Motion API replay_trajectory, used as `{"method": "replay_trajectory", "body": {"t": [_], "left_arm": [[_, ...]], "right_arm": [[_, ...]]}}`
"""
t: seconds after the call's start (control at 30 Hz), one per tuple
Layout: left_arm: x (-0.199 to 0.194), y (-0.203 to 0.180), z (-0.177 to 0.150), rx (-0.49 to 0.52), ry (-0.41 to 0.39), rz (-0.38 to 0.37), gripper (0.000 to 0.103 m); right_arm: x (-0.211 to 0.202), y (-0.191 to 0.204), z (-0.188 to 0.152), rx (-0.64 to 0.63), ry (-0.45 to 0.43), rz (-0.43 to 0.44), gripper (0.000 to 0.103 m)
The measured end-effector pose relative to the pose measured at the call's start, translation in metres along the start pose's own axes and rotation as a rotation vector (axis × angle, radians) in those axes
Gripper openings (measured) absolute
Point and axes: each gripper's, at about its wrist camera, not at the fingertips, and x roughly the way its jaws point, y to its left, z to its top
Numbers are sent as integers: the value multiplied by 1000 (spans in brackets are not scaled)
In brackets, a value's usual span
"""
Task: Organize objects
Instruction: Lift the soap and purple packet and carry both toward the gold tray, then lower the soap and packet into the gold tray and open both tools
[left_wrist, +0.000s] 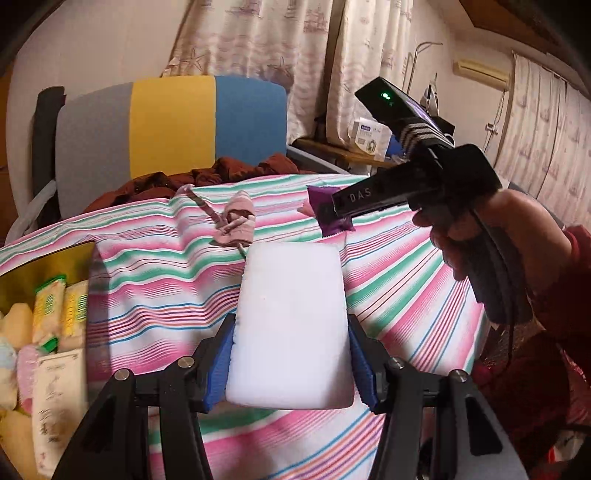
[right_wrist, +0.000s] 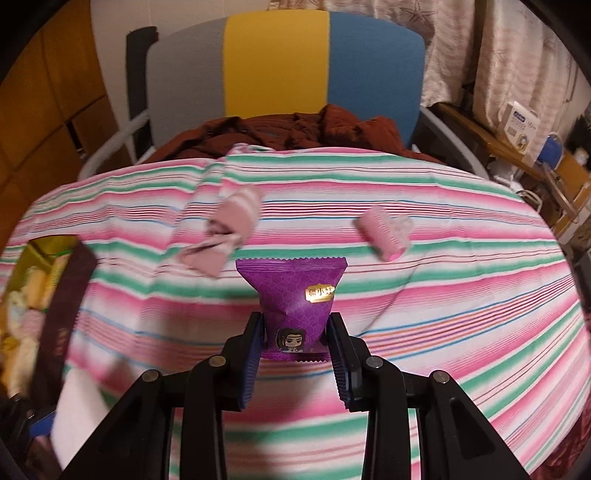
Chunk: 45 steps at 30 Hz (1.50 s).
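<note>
Over the striped cloth (left_wrist: 166, 266), left fingers (left_wrist: 220, 360) clamp a white block (left_wrist: 290, 325); right fingers (right_wrist: 255, 354) clamp a purple packet (right_wrist: 295, 295), its print legible only rightward.

Both grippers, left gripper (left_wrist: 291, 363) and right gripper (right_wrist: 297, 360), are black plastic linkages with silver screws and ribbed blue pads (left_wrist: 221, 369). "DAS" lettering on the right one, green LED lit, dark red sleeve (left_wrist: 576, 291).
</note>
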Motion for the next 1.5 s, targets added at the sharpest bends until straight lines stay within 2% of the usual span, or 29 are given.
{"method": "replay_trajectory", "body": {"t": [0.17, 0.5, 0.87, 1.0, 1.17, 1.3, 1.5], "left_arm": [[-26, 21, -3, -33, -28, 29, 57], [-86, 79, -20, -160, -93, 114, 57], [-156, 163, -52, -322, -174, 296, 57], [-172, 197, -64, -419, -190, 361, 57], [-177, 227, -78, -515, -161, 431, 57], [-173, 238, -88, -560, -113, 457, 57], [-168, 254, -98, -609, -60, 481, 57]], "right_arm": [[-17, 41, -6, -28, -13, 61, 35], [-38, 129, -5, -103, -35, 188, 35], [-42, 230, -4, -210, -18, 304, 35], [-40, 262, -2, -243, -11, 337, 35], [-34, 296, 8, -266, -2, 369, 35], [-20, 319, 21, -258, 21, 402, 35], [5, 350, 35, -267, 63, 405, 35]]}}
